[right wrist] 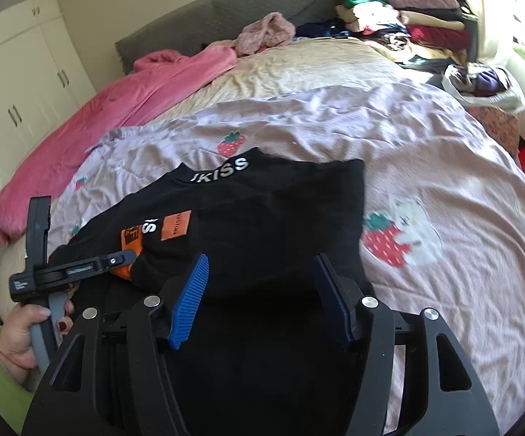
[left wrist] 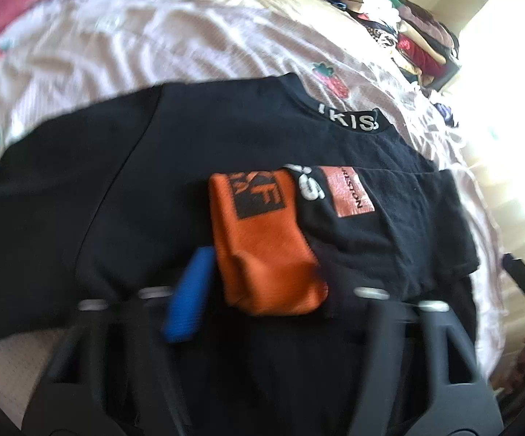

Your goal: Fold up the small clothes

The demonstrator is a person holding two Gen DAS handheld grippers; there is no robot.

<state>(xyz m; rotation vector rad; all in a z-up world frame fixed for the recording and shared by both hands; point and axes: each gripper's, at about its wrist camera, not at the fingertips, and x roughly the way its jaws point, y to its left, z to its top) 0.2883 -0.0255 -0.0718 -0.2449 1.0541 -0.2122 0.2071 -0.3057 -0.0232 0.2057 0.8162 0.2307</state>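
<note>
Bedroom with cream wardrobe doors (right wrist: pixel 26 83) at far left and a bed under a pale strawberry-print sheet (right wrist: pixel 426 167). One pink blanket (right wrist: pixel 117 109) runs along the bed's left edge, with one crumpled dusty-pink garment (right wrist: pixel 266 32) at the grey headboard (right wrist: pixel 226 11). One black T-shirt (right wrist: pixel 269 218) with white lettering on its collar lies partly folded in the middle of the sheet, its orange panel (left wrist: pixel 262 239) turned up. The left gripper (right wrist: pixel 117 259), held in a hand (right wrist: pixel 22 330) with a green sleeve, reaches onto that orange part; its jaws stand narrow, but whether they pinch the cloth I cannot tell. The right gripper (right wrist: pixel 259 298) stands open over the shirt's near edge, nothing between its blue pads (right wrist: pixel 189 301). One stack of folded clothes (right wrist: pixel 408 25) sits at the far right corner, with a white mesh bag (right wrist: pixel 484 83) of dark clothing below it.
</note>
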